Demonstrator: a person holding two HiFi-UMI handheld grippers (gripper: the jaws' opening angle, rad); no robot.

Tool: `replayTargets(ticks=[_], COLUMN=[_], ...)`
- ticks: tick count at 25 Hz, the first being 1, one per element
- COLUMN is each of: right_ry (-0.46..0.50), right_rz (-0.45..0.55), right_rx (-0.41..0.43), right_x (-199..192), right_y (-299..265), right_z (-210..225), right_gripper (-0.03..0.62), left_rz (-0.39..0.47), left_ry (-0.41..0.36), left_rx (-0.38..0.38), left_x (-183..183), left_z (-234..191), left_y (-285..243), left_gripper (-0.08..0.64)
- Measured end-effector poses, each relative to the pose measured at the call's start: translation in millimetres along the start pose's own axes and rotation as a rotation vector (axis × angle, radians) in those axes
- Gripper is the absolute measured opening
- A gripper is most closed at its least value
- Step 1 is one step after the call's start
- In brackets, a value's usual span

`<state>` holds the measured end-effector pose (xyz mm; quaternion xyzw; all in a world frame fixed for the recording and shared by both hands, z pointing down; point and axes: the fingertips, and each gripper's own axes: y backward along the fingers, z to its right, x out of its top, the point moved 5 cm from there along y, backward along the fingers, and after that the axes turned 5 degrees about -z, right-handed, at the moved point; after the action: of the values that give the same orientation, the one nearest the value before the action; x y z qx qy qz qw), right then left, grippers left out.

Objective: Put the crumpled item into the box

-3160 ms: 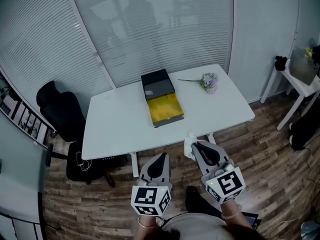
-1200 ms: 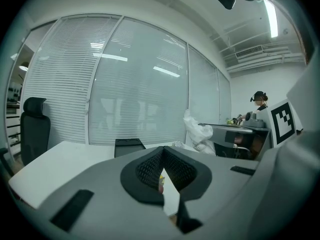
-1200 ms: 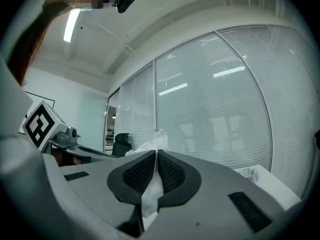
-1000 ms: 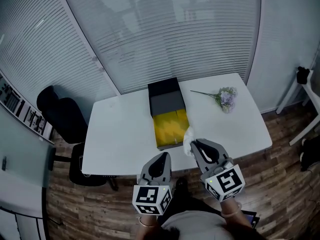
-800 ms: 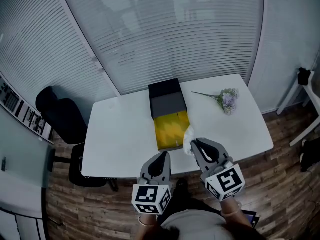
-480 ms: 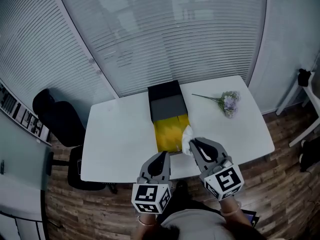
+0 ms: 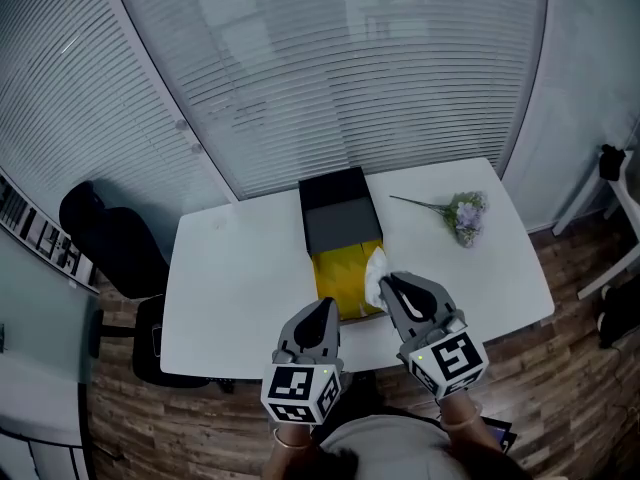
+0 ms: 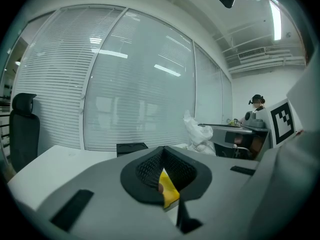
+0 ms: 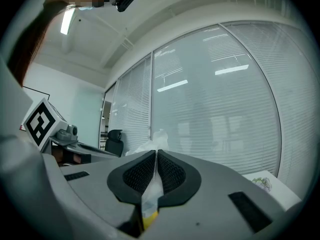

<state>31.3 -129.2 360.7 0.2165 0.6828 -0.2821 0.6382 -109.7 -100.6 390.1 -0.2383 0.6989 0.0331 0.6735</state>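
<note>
- The right gripper [image 7: 386, 286] has its jaws pressed onto the crumpled tissue [image 7: 374, 271]. A thin white strip of it sits between the dark pads, and the loose bulk sticks out past the tips.
- The left gripper [image 7: 324, 306] has its jaws closed on each other with nothing between them. The yellow sliver low between its pads is the box seen through the chink.
- The two grippers are held side by side and near each other, both pointing forward, and the left one's tips are a little further back than the right one's.
- From the left gripper's own view, the tissue shows ahead and to the right.
- The box [image 7: 341, 280] lies just ahead of both grippers, between their lines of aim, with its yellow inside facing up.
- In the head view the tissue overlaps the box's right rim (how high above it cannot be told).
- The box's black lid [image 7: 334, 208] lies open beyond the yellow part, further from the grippers.
- The white table [image 7: 235, 278] carries the box, and its near edge runs under the grippers' tips.
- A small bunch of flowers [image 7: 466, 214] lies on the table ahead and to the right of the right gripper, well apart from the box.
- A black chair [image 7: 100, 253] stands off to the left of the left gripper, beside the table's left end.
- Closed blinds [image 7: 330, 68] fill the wall beyond the table.
</note>
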Motion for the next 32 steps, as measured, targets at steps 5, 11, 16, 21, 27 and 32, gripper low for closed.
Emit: replayTargets(ticks=[5,11,16,21,27,32], right_ry=[0.003,0.010,0.044,0.057,0.065,0.091], right_rz=[-0.002,-0.019,-0.044,-0.056,-0.072,-0.099], right_rx=[-0.007,-0.019,-0.020,-0.030,-0.046,-0.045], right_x=[2,1,3,6,7,5], right_y=[-16,-32,-49,-66,-81,-87], right_z=[3,4,4,3,-1,0], right_gripper=[0.037,0.037,0.037,0.037,0.037,0.037], left_rz=[0.006,0.011,0.016,0.020,0.021,0.021], left_ry=[0.002,0.007,0.017,0.030,0.032,0.034], left_rx=[-0.006,-0.022,-0.034,-0.048,-0.079,-0.097], left_x=[5,8,12,16,19,23], left_z=[-14,-27,-41,-58,-72,-76], left_y=[-10,-21,-29,-37,-49,-57], left_gripper=[0.015,0.015,0.015,0.015,0.015,0.015])
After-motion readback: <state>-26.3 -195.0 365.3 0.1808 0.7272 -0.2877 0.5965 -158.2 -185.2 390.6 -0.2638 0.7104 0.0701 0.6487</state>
